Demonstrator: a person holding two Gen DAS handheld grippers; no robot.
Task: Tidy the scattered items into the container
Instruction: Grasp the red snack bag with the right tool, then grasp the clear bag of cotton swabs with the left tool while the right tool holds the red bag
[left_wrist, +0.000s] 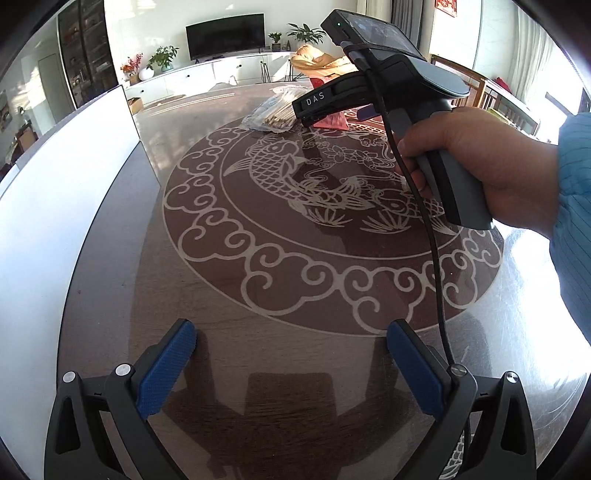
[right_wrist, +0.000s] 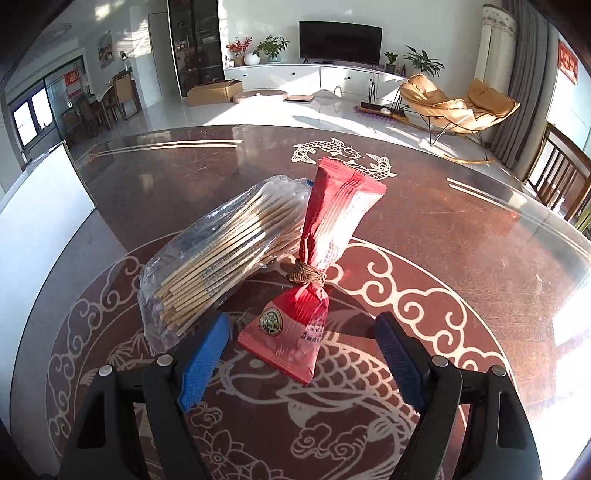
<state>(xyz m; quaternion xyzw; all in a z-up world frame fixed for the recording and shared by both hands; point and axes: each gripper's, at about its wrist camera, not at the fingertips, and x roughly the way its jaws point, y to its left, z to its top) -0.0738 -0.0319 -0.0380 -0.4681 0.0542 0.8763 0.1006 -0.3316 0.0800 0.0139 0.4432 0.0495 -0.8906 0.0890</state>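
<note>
Sunlit living-room furniture, a dark television and potted plants sit behind a round brown glass-topped table (left_wrist: 288, 354) etched with pale fish and cloud scrolls. From the left wrist view, the left gripper (left_wrist: 291, 363) hovers low over bare tabletop with its blue-padded fingers (left_wrist: 168, 369) spread wide and nothing between them. A tall white flat-walled container (left_wrist: 70, 206) stands at the table's left edge; its inside is hidden, so I cannot tell whether anything is already in it. Farther across, the right hand (left_wrist: 484, 166) holds the other grey handheld gripper, whose nose points down at a clear plastic bag of wooden cotton swabs (left_wrist: 271, 112) and a red packet beside it.

In the right wrist view, the right gripper (right_wrist: 303, 356) has its blue fingers (right_wrist: 205, 360) wide apart, straddling the near end of a red crinkly snack packet tied at its middle with brown cord (right_wrist: 325, 258); the pads do not yet touch it. The packet's upper half leans against the swab bag (right_wrist: 218, 254), and both lie well apart from the white container (right_wrist: 48, 206).

By my judgement the tidying is barely under way: both visible items are still out on the table, and the grasp on the red packet is not yet made.
</note>
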